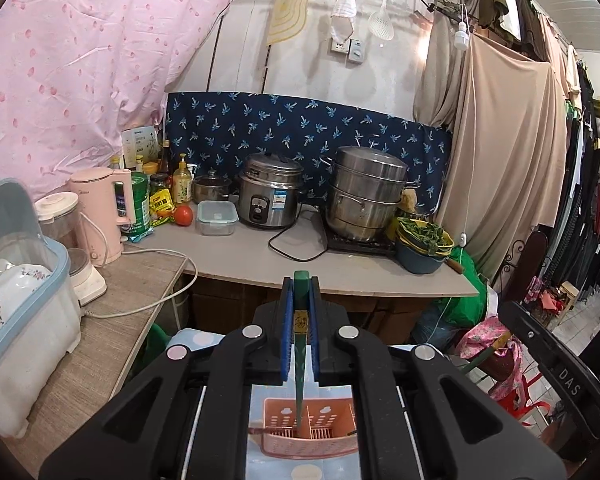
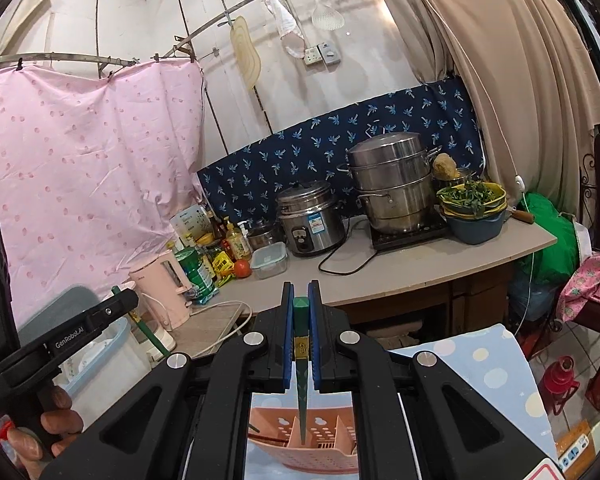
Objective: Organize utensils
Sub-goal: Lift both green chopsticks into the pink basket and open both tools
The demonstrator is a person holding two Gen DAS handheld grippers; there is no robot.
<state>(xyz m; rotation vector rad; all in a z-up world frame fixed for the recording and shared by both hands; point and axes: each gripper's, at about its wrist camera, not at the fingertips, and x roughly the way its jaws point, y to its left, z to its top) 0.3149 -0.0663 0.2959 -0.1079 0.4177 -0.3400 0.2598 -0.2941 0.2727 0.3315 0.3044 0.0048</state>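
Observation:
My left gripper (image 1: 301,294) is shut on a green chopstick (image 1: 301,344) whose thin end points down into a pink slotted utensil holder (image 1: 310,438) standing on a blue dotted cloth (image 1: 198,338). My right gripper (image 2: 301,300) is shut on another green chopstick (image 2: 301,352), its tip hanging over the same pink holder (image 2: 304,446). The left gripper (image 2: 118,304) also shows at the left of the right wrist view, held by a hand, with its chopstick (image 2: 152,334) sticking out below.
A counter (image 1: 240,256) holds a rice cooker (image 1: 270,196), a steamer pot (image 1: 366,194), a bowl of greens (image 1: 422,246), a pink kettle (image 1: 102,216), bottles and a tomato (image 1: 183,215). A dish rack with plates (image 1: 20,300) stands at the left. Clothes hang at the right.

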